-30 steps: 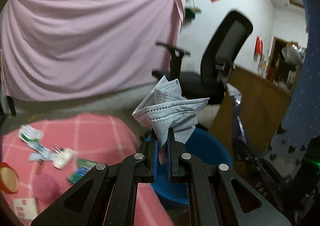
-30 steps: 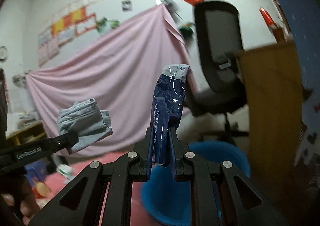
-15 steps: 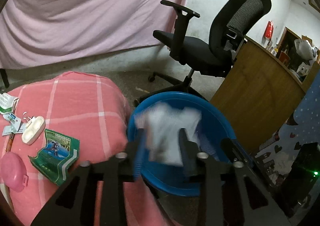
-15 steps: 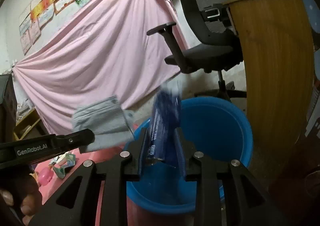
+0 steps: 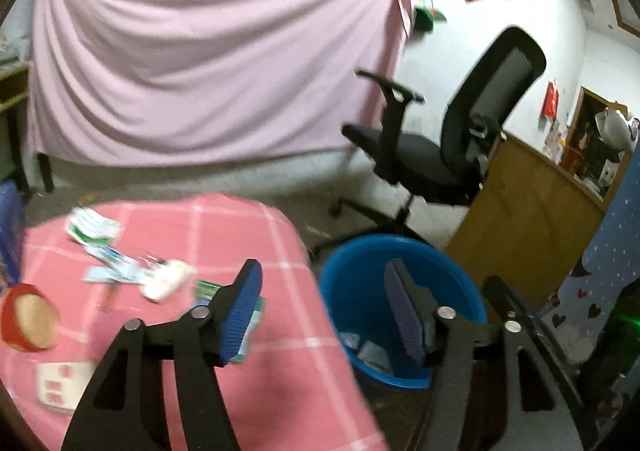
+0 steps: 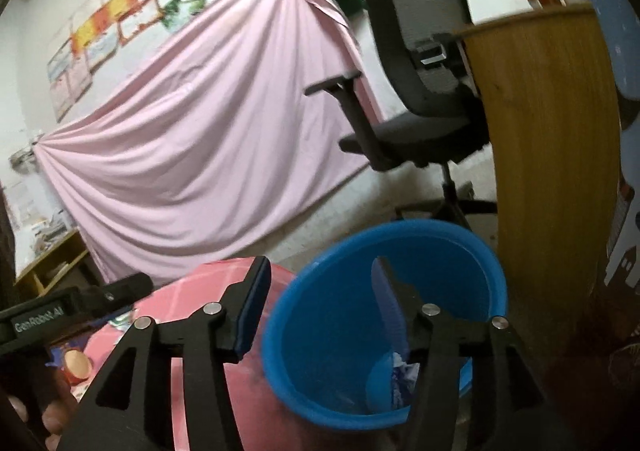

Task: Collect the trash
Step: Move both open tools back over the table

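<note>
A blue plastic basin [image 5: 368,271] stands on the floor beside the pink checked table [image 5: 224,227]; pale trash [image 5: 370,351] lies at its bottom. My left gripper [image 5: 322,291] is open and empty above the gap between table and basin. My right gripper [image 6: 320,291] is open and empty above the basin [image 6: 472,251]; a blue wrapper [image 6: 400,365] lies inside. On the table lie a green-white packet [image 5: 90,227], torn wrappers [image 5: 116,265], a white case [image 5: 166,283], a green packet [image 5: 252,315] and a red cup [image 5: 28,317].
A black office chair [image 5: 440,155] stands behind the basin, a wooden desk panel [image 5: 532,223] to its right. A pink sheet [image 5: 200,51] hangs on the far wall. The left gripper's body [image 6: 60,311] shows at the left of the right wrist view.
Both grippers opened. The grey face mask dropped from the left one and the dark blue wrapper from the right one into the basin. Both grippers have since tilted back up.
</note>
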Demonstrator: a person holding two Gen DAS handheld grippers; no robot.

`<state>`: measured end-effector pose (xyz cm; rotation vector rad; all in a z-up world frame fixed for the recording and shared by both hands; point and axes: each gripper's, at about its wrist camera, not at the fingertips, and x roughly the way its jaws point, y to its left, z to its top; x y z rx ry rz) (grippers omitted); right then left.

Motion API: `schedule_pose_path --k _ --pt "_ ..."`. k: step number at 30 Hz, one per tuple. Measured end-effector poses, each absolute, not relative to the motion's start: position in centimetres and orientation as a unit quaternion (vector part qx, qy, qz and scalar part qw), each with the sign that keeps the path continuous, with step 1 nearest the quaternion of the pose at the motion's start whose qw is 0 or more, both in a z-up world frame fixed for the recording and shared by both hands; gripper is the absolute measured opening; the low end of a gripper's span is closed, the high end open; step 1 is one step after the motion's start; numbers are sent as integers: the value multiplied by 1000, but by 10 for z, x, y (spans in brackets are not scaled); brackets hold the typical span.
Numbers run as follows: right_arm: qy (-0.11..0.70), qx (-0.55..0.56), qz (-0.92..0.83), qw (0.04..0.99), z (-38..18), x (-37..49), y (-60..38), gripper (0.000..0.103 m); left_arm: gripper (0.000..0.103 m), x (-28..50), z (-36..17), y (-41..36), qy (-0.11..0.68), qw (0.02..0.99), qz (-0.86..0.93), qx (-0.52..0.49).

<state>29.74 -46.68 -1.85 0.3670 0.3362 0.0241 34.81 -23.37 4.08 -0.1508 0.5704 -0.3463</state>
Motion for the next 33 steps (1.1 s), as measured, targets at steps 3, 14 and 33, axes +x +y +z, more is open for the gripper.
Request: schedule_pose_path --k 3,14,33 --pt "132 169 30 976 -3 281 -451 82 71 331 49 -207 256 953 -146 -73" --pt "51 127 115 984 40 245 -384 103 101 264 66 -98 163 978 -58 -114" --pt "47 29 161 985 26 241 -264 103 101 221 8 1 126 988 33 -83"
